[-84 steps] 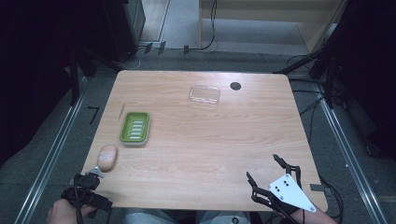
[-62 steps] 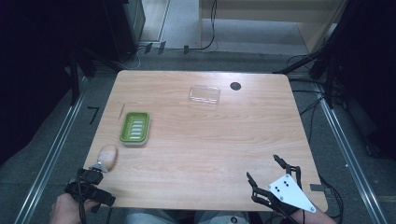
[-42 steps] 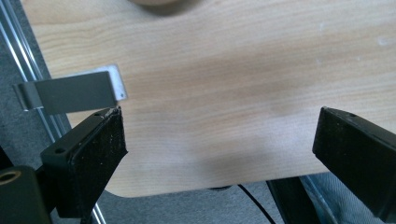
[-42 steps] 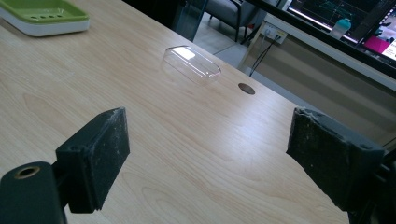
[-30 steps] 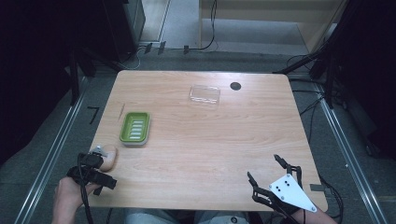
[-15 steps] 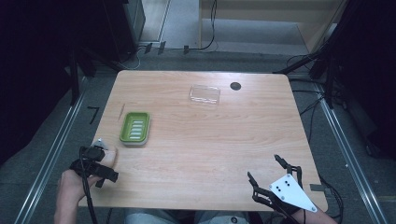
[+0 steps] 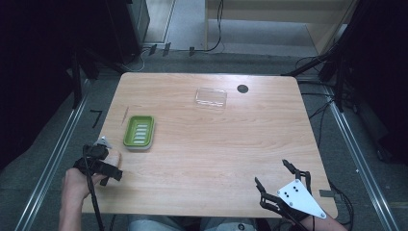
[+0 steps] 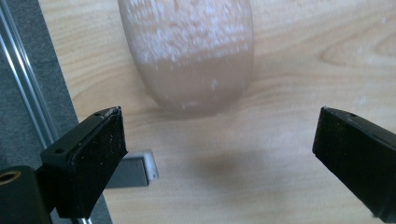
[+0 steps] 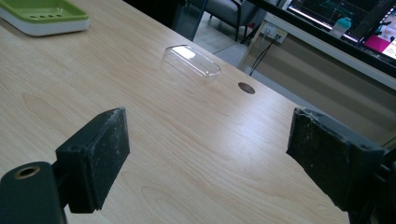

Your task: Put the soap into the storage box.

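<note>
A wooden table (image 7: 202,168) carries a green tray (image 7: 138,131), clear lid (image 7: 210,97) and tan oval block (image 8: 187,51).

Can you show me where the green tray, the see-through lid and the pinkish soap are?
green tray (image 7: 138,131): high view, on its ribbed inside.
see-through lid (image 9: 191,61): right gripper view, on its top face.
pinkish soap (image 8: 187,51): left gripper view, on its speckled upper face.

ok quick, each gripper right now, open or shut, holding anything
Left gripper: open, holding nothing, just short of the pale soap bar.
Right gripper: open, holding nothing.
</note>
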